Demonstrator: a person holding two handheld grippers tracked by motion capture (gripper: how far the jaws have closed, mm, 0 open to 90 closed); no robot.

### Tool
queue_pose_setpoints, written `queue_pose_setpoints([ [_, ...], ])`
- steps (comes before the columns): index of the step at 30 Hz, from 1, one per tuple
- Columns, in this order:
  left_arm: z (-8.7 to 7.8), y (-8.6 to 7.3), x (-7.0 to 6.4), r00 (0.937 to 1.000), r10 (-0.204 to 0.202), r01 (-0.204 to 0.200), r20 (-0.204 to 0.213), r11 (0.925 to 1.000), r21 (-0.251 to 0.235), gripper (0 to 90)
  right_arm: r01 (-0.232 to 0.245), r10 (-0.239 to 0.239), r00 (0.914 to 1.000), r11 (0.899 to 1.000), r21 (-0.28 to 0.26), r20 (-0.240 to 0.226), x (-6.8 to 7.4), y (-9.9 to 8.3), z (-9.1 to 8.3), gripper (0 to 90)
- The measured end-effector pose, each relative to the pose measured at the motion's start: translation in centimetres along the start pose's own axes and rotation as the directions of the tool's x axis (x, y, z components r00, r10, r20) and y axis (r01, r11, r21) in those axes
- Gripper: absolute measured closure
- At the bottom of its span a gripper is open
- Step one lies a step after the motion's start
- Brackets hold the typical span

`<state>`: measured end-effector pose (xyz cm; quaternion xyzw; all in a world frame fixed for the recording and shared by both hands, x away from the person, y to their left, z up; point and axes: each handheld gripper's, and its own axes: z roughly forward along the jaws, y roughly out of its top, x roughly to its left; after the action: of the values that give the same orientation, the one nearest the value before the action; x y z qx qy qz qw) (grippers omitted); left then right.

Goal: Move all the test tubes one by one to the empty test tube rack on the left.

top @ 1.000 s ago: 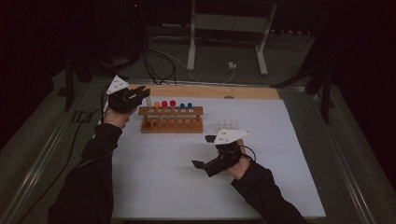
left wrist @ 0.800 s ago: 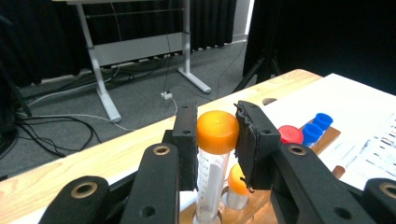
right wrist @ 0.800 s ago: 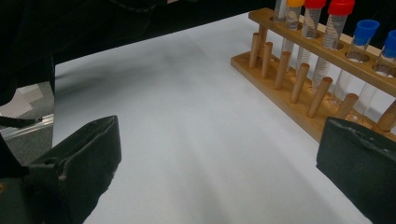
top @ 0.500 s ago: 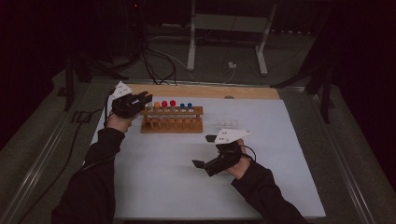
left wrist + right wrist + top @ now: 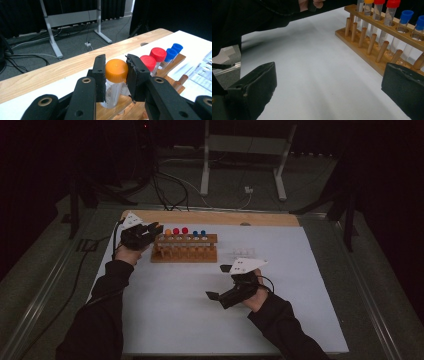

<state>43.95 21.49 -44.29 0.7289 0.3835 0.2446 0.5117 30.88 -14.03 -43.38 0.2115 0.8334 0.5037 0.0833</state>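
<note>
Left tongs [image 5: 115, 75] reached orange-capped tube [image 5: 115, 75].

A white sheet [image 5: 200, 320] covers the bench, whose pale wooden edge [image 5: 270, 218] shows along the far side. Beyond it a grey metal stand [image 5: 245, 145] rests on the dark floor amid black cables [image 5: 167, 185]. Clear plastic pieces [image 5: 243, 253] lie on the sheet.

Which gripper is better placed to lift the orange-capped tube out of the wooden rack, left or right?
Left. The left gripper already has its jaws on either side of the orange-capped tube at the end of the rack. The right gripper sits open over bare table, well short of the rack.
</note>
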Motion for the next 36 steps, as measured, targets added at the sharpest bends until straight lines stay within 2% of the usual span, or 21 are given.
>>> queue_pose_setpoints([
  [23,0.7,-1.4,-0.2,0.9999,0.006,-0.006,-0.014,0.9993,0.037,71.8,-0.001,0.001,1.0000,1.000,0.000,-0.001,-0.1,0.0,-0.1,0.1],
  [36,0.7,-1.2,-0.2,0.9998,0.012,-0.012,-0.014,0.9985,0.054,71.7,0.000,0.000,1.0000,1.000,-0.001,0.000,-0.1,0.0,-0.1,0.1],
])
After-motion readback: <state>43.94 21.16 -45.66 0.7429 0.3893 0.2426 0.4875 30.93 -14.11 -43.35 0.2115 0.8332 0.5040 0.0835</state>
